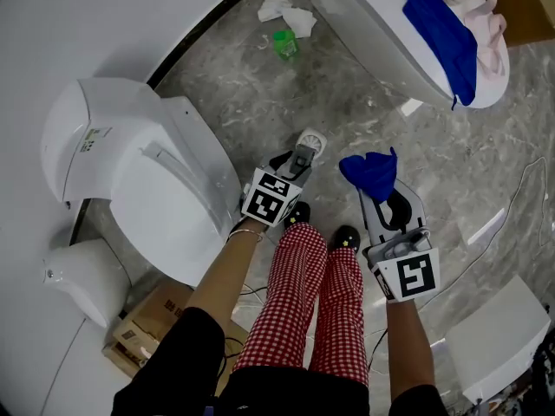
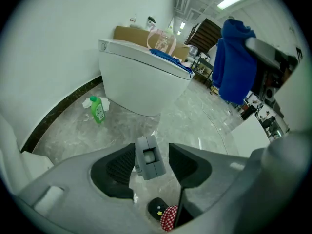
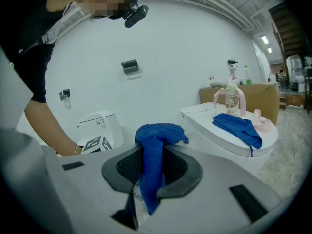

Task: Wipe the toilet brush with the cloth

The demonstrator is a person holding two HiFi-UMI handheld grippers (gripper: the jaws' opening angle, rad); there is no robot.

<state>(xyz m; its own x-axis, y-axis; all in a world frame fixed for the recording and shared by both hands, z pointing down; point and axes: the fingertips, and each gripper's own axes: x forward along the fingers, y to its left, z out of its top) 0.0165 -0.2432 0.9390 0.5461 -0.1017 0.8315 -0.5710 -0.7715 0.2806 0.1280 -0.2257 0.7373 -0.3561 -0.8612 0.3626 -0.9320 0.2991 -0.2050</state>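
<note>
We see a green bottle (image 1: 285,44) and tissue (image 1: 290,14) beyond the toilet (image 1: 173,189), a box (image 1: 152,319) beside it.

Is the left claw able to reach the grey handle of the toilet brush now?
Probably yes: the left claw stands open with the grey blocky toilet brush handle already between its jaws, and nothing else lies in the way.

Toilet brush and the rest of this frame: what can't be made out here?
- toilet brush: the left gripper view shows only its grey top end, between the open jaws of the left hand-held gripper. In the head view that gripper covers most of it. Bristles unseen.
- green bottle: label too small in both views.
- blue cloth: lower end hidden behind the right hand-held gripper gripping it.
</note>
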